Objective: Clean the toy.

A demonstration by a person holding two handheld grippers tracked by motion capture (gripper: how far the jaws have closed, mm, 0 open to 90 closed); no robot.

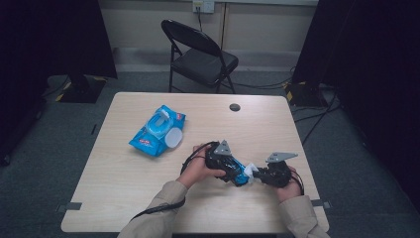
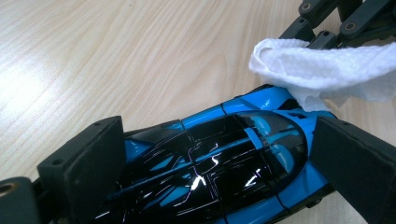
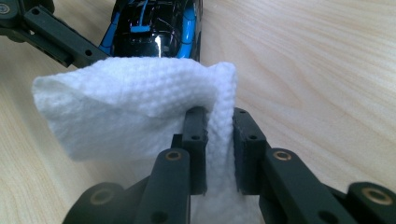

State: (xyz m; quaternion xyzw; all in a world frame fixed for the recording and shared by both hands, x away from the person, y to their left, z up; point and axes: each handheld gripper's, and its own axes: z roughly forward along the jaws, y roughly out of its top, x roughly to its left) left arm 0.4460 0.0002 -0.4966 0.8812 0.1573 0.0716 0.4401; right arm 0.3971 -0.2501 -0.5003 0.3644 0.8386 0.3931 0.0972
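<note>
In the lower right of the high view, the left tongs (image 1: 236, 173) are clenched around a blue and black toy car (image 1: 238, 176) that sits low over the pale wooden desk (image 1: 124, 163). In the left gripper view the two black pads press on either flank of the car (image 2: 219, 163), its glossy dark canopy between them at centre and lower frame. The right tongs (image 1: 257, 173) are clamped on a folded white wipe (image 1: 251, 170); in the right gripper view the wipe (image 3: 135, 107) is pinched between the narrow pads (image 3: 195, 140) and bulges out to the left, touching the near end of the car (image 3: 154, 28) at the top of the frame. A blue wipes pack (image 1: 157, 130) with its lid flipped open lies well apart in the centre left of the high view.
</note>
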